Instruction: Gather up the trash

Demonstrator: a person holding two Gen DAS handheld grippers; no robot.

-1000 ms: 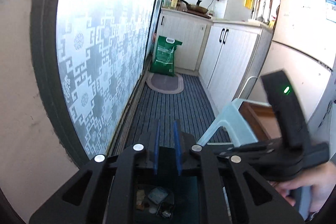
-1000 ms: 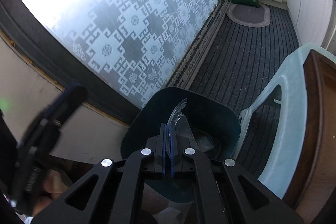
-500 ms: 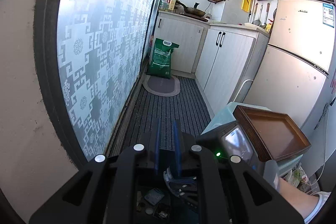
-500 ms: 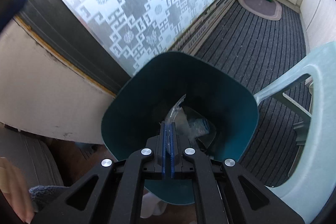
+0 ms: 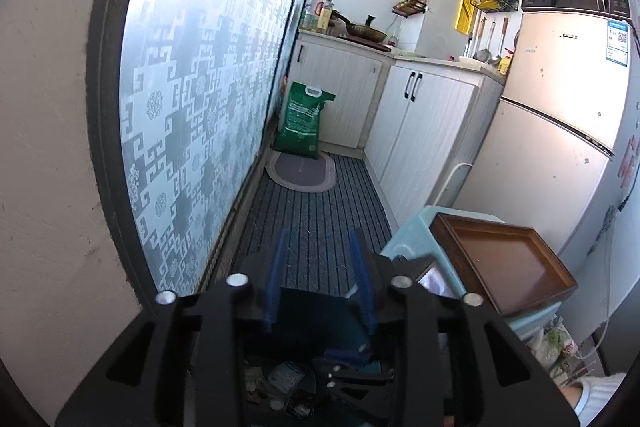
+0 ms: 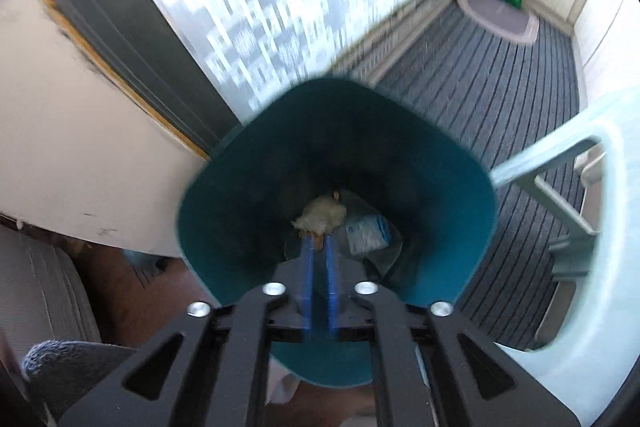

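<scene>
Now the right claw (image 6: 319,247) points down into the dark teal plastic bin (image 6: 448,227); its jaws have just been opening and hold nothing, so the pale crumpled trash (image 6: 322,215) lies at its twelve o'clock. The left claw (image 5: 320,287), jaws likewise opening, holds nothing above the bin.

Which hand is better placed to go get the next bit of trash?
Probably the left. The left gripper stands open and empty above the teal bin, while the right gripper is deep inside it.
</scene>
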